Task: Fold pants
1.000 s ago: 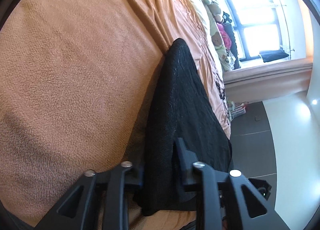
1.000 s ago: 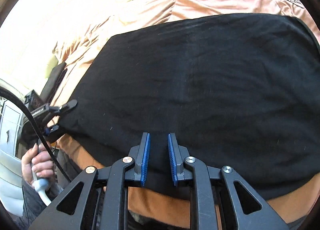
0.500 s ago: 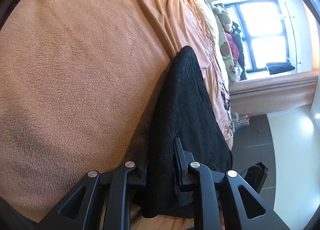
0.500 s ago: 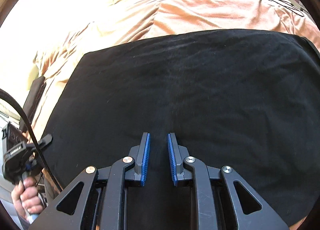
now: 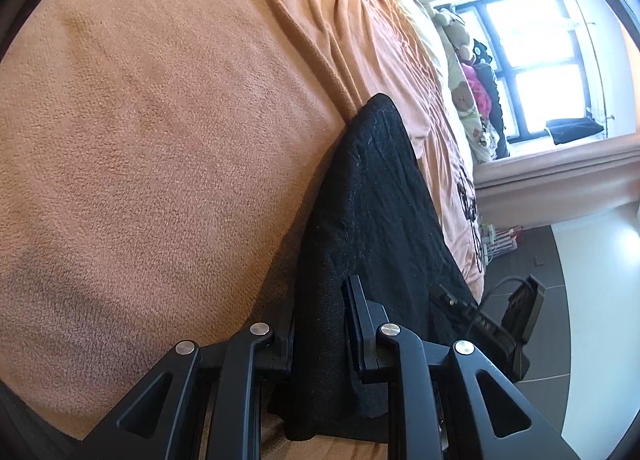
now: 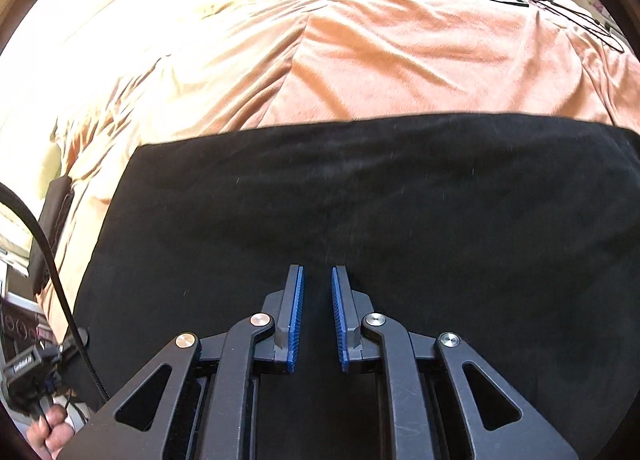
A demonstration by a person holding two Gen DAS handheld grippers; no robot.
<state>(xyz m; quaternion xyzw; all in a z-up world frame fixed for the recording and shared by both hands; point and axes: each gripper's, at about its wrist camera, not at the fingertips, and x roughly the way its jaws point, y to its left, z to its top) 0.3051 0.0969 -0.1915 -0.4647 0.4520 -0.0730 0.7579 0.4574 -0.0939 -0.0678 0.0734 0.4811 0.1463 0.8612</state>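
Pants (image 6: 360, 200), black and folded into a wide flat panel, lie on the bed (image 6: 360, 52) near its front edge. They look soft, limp and light, with a slightly fuzzy knit that should not slip between pads; best taken at an edge or corner through all layers. The left hand-held gripper (image 5: 320, 324) is clamped on a thick fold at the end. The right hand-held gripper (image 6: 317, 316) hovers above the cloth, jaws closing, nothing visibly between them.
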